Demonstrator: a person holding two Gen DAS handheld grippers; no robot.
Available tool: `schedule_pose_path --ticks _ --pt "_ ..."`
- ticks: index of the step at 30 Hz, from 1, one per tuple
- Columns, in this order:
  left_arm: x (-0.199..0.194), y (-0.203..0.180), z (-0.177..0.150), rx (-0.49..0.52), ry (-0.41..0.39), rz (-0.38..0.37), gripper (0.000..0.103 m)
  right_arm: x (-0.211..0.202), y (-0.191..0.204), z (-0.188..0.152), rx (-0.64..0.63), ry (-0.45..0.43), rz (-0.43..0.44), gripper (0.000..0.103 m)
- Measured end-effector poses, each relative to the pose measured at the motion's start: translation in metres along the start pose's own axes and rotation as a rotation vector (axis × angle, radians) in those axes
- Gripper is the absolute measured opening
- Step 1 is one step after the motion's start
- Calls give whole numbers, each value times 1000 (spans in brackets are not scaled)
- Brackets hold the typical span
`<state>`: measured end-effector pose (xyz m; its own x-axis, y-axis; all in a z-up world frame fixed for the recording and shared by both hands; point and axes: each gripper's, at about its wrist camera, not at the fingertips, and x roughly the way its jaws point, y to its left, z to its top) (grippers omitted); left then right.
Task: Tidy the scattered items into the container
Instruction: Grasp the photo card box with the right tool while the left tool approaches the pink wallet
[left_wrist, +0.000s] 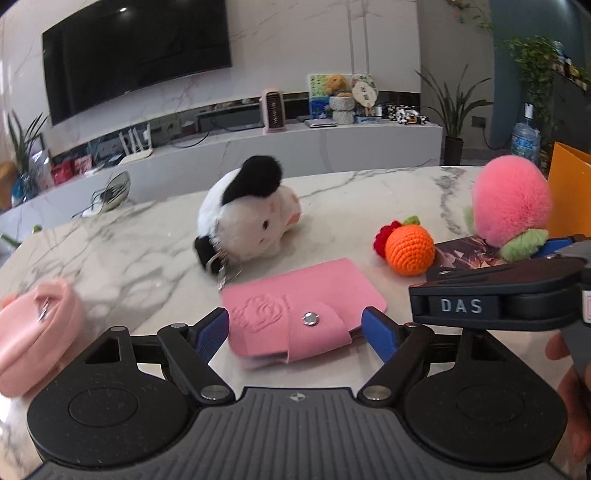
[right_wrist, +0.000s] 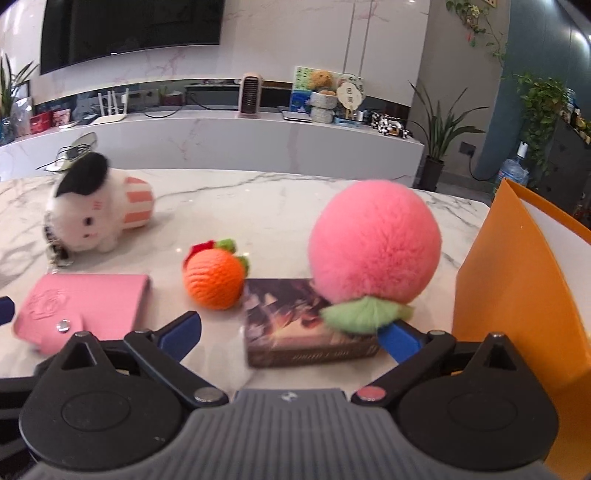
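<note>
My left gripper (left_wrist: 295, 334) stands open over the marble table (left_wrist: 129, 251), its blue pads on either side of a pink snap wallet (left_wrist: 306, 299) without pressing it. My right gripper (right_wrist: 290, 338) is open too, with a dark card box (right_wrist: 291, 325) between its fingers. A fluffy pink peach plush (right_wrist: 373, 243) rests on that box's right end. A crochet orange (right_wrist: 214, 282) lies just left of the box. A white and black plush keychain (left_wrist: 251, 218) lies farther back. The orange container (right_wrist: 517, 295) stands at the right.
A pink pouch (left_wrist: 37, 332) sits at the table's left edge. The right gripper's black housing (left_wrist: 498, 295) crosses the left wrist view, close to the wallet's right side. Beyond the table are a TV wall and a low marble shelf (right_wrist: 221, 136).
</note>
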<state>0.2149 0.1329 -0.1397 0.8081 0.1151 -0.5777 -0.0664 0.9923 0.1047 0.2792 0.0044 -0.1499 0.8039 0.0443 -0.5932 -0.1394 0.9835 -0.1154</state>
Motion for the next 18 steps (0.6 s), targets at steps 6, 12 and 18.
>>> schedule_pose_path --ticks 6,12,18 --pt "21 -12 6 98 -7 17 94 28 -17 4 59 61 -5 102" --pt "42 -13 12 164 -7 5 98 30 -20 2 74 55 21 102" --pt "39 -8 9 152 14 -22 93 26 -19 2 65 45 44 95"
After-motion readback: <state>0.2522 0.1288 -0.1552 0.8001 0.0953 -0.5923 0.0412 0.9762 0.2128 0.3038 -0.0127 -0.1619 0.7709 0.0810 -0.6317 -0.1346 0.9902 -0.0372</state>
